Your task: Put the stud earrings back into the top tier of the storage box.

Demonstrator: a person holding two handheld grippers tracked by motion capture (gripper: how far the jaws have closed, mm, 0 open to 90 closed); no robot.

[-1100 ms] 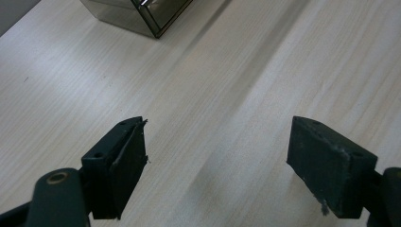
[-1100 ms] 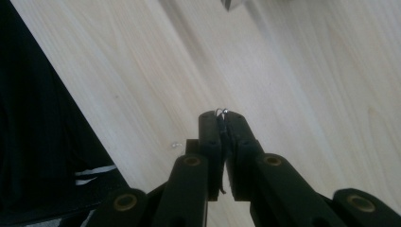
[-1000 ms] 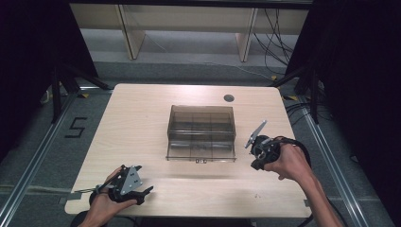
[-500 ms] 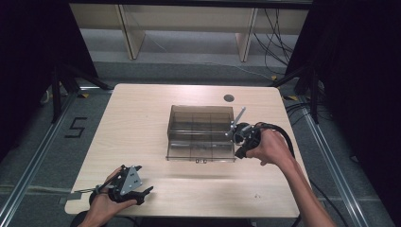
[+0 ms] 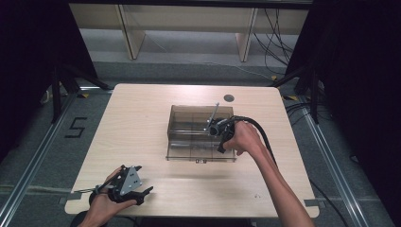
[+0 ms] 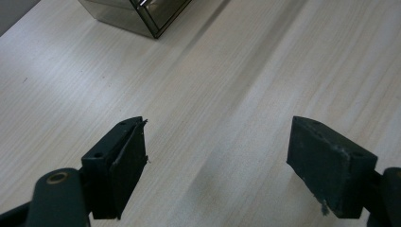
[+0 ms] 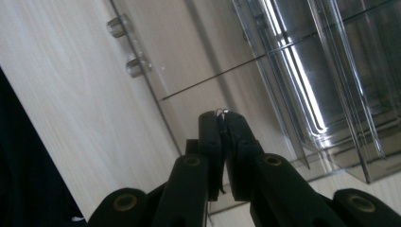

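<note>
Right gripper [image 5: 218, 137] over clear box [image 5: 189, 130]; left gripper [image 5: 126, 185] apart.

Round dark disc [image 5: 229, 98] near table's [image 5: 142, 123] far edge; "5" marking [image 5: 76, 127] on floor; shelving [image 5: 189, 19] behind.

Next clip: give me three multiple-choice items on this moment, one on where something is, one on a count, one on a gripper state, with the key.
1. Where is the right gripper?
A. over the smoky clear plastic box
B. at the table's near left corner
C. beside the round hole

2. How many small clear knobs show on the box's front panel in the right gripper view?
A. one
B. two
C. four

3. How do the left gripper's jaws stand?
A. wide apart with bare table between them
B. closed on a cable
C. closed on the box

Key: 1 A, the high view shows it above the box's right part. 2 B, two studs sit side by side. 3 A, its own view shows the gap.
</note>
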